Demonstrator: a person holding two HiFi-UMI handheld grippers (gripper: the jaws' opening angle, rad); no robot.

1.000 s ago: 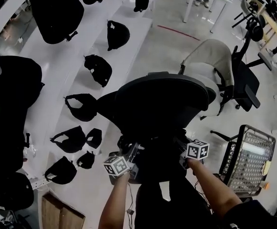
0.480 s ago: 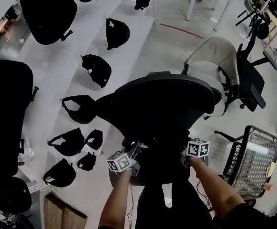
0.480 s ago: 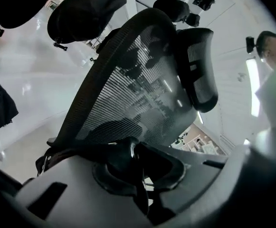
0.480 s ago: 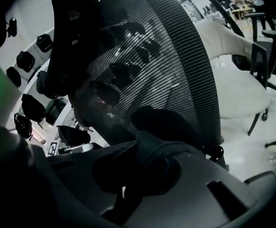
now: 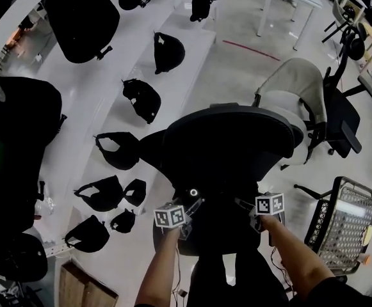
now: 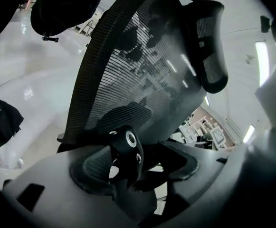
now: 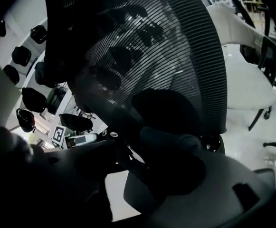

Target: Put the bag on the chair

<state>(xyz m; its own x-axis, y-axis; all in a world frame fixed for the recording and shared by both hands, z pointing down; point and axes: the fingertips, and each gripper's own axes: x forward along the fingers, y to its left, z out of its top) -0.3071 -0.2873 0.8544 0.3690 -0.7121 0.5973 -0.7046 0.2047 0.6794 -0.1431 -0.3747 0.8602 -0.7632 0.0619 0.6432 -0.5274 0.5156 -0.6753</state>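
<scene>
Two grippers are low at the black mesh chair (image 5: 230, 146). The left gripper (image 5: 187, 204) has its jaws apart, having just been opening; the bag's strap (image 6: 124, 158) stands between them, not pressed. The right gripper (image 5: 248, 208) has also just been opening, with a dark part of the bag loose between its jaws. The black bag (image 5: 219, 228) rests at the seat, in front of the backrest. Other bags (image 5: 168, 51) lie on a white shelf (image 5: 93, 94) at the left.

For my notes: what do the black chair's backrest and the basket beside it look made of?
Backrest: black mesh, matte, probably synthetic; shapes behind show through its weave. Basket: open grid, likely pale coated wire or plastic.
</scene>
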